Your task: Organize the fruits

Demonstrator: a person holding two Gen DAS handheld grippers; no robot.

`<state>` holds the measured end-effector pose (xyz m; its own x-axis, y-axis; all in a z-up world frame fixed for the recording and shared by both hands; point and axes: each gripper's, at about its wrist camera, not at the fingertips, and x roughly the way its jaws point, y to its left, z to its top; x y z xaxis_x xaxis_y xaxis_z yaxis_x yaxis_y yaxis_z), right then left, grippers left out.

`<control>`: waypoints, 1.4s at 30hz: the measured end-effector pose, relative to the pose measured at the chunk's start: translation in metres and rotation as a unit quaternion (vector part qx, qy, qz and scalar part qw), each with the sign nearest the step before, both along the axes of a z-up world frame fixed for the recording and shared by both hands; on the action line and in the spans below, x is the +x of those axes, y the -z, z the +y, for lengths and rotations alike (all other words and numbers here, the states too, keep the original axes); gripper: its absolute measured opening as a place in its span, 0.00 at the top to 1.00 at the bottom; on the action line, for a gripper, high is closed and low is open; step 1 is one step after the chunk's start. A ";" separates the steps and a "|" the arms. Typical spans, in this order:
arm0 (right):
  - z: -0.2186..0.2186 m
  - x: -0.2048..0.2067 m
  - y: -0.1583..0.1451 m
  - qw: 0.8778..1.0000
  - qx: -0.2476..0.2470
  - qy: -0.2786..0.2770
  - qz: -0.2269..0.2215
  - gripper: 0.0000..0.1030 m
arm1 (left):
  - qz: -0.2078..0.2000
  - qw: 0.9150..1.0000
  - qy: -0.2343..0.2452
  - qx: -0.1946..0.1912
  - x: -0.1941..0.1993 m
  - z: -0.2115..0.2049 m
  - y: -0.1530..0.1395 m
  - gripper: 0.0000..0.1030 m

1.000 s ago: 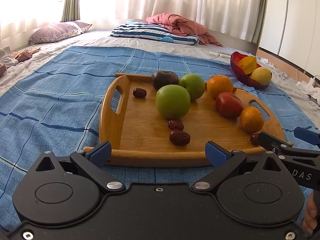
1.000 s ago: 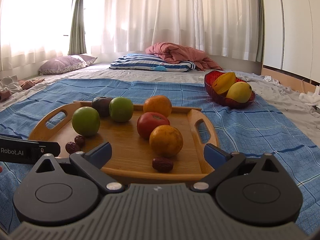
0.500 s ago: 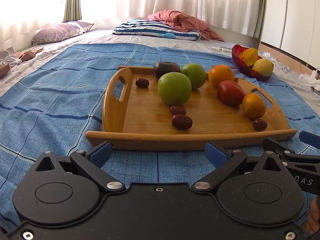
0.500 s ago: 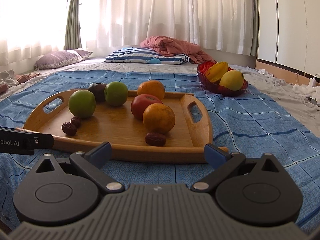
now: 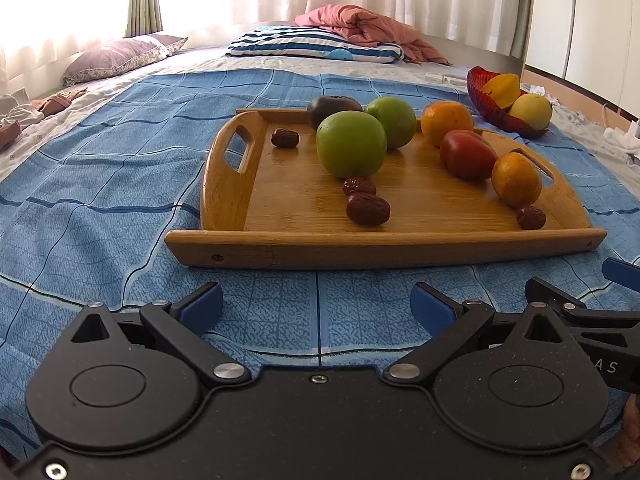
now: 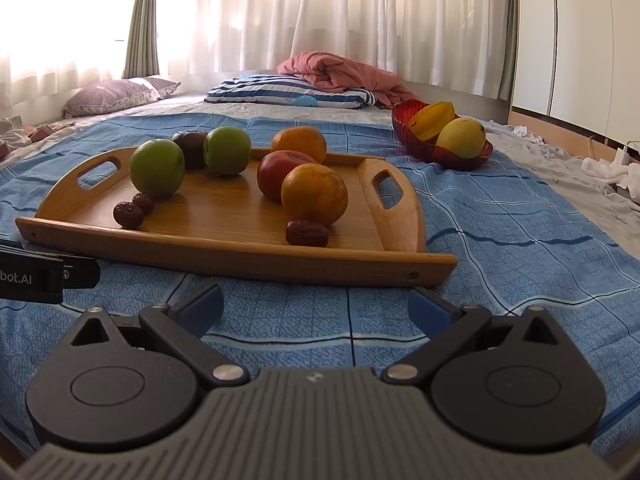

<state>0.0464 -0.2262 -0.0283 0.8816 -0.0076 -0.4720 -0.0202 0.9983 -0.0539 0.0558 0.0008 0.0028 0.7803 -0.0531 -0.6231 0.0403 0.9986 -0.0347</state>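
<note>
Left gripper (image 5: 317,307): fingers spread wide, nothing between them; held low over the blue checked bedspread (image 5: 100,184), just short of the tray's near rail.
Right gripper (image 6: 316,307): fingers likewise spread wide and empty, over the bedspread just short of the tray's near right corner; the two grippers sit side by side, each showing at the edge of the other's view.
Wooden tray (image 5: 384,246): flat on the bedspread, a cut-out handle at each end.
Dates: four dark red ones on the tray; two together (image 5: 367,209) near the front left of centre, one (image 6: 307,233) in front of the near orange, one (image 5: 285,138) by the left handle.
Green fruits: a large one (image 5: 351,144) ahead of the paired dates, a second (image 5: 394,122) behind it, beside a dark purple fruit (image 5: 330,106).
Right half of tray: a red fruit (image 6: 280,172) between the near orange (image 6: 314,194) and a far orange (image 6: 299,143).
Red bowl (image 6: 436,152): off the tray, beyond its right end, holding a star fruit (image 6: 432,120) and a yellow mango (image 6: 460,138).
Background: striped pillow (image 6: 288,94), pink blanket (image 6: 340,74), white curtains (image 6: 360,12).
</note>
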 end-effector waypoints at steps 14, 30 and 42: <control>0.001 0.004 0.013 1.000 0.008 -0.005 0.013 0.00 | -0.004 1.000 0.000 0.021 0.001 -0.007 0.009 0.00; 0.003 0.003 0.016 1.000 0.000 -0.007 0.008 0.00 | -0.003 1.000 -0.002 0.022 0.000 -0.007 0.012 0.00; 0.003 0.003 0.016 1.000 0.000 -0.007 0.008 0.00 | 0.000 1.000 -0.003 0.020 0.001 -0.006 0.012 0.00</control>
